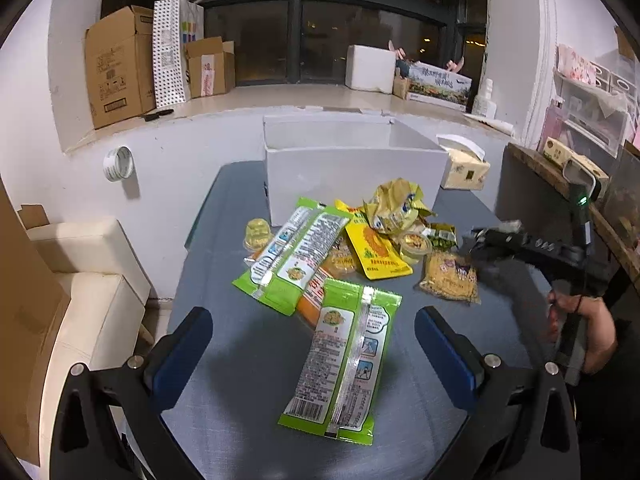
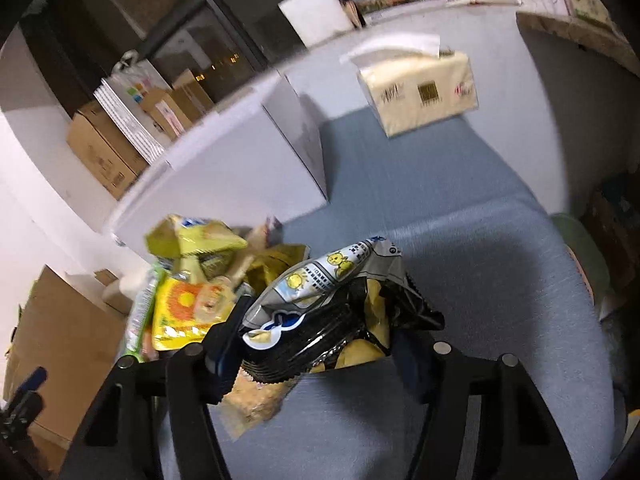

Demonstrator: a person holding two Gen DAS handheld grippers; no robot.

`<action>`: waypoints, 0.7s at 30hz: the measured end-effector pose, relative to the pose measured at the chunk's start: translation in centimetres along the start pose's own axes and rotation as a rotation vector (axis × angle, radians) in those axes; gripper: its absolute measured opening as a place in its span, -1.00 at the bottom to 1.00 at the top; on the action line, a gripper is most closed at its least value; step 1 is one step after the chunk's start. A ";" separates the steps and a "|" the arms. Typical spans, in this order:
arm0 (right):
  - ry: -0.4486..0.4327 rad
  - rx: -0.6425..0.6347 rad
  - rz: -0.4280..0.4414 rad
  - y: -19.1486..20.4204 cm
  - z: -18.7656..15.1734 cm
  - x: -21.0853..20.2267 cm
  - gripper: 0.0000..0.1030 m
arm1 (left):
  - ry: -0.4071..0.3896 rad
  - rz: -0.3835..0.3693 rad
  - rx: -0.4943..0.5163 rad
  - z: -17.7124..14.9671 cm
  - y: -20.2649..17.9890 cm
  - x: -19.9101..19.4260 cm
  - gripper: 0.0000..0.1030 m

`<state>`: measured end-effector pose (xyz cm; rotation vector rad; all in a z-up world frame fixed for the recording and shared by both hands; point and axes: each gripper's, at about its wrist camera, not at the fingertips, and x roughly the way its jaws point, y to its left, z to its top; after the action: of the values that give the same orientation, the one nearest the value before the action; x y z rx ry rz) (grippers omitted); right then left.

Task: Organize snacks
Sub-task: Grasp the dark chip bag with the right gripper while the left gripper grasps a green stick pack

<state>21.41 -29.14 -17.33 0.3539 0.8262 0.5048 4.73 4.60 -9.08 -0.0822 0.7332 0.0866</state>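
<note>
Our left gripper [image 1: 314, 354] hangs released, jaws spread wide over the near green packet [image 1: 344, 360] on the blue table [image 1: 224, 360]. Farther off, the snack pile [image 1: 360, 240] lies just before the white box [image 1: 352, 168]. At right, our right gripper [image 2: 320, 360] grasps a black-and-silver packet [image 2: 320, 312] above the table.

The tabletop [image 1: 224, 360] is grey-blue. The nearest packet [image 1: 344, 364] is lime green with a white printed panel. Another pouch [image 1: 376, 252] is yellow with an orange sun motif. The box [image 1: 352, 184] is plain white. The left gripper [image 1: 314, 354] has blue pads on black. The held bag [image 2: 320, 320] is black and silver-grey with yellow chick drawings.
</note>
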 end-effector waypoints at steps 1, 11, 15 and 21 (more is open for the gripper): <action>-0.009 0.000 0.005 0.2 0.1 -0.4 0.32 | 0.008 -0.006 0.004 -0.1 -0.1 0.2 1.00; -0.169 -0.087 0.088 3.3 0.1 -9.3 0.32 | 0.175 -0.061 0.078 -1.5 -2.1 6.8 1.00; -0.205 -0.135 0.091 4.4 -0.3 -11.8 0.33 | 0.234 -0.085 0.119 -1.8 -2.5 9.3 1.00; -0.193 -0.162 0.080 5.0 -1.0 -12.1 0.33 | 0.255 -0.027 0.162 -2.3 -2.8 11.2 0.99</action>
<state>12.30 -31.62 -8.15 0.2818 0.5816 0.5983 11.78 2.17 -18.20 0.0529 0.9907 -0.0103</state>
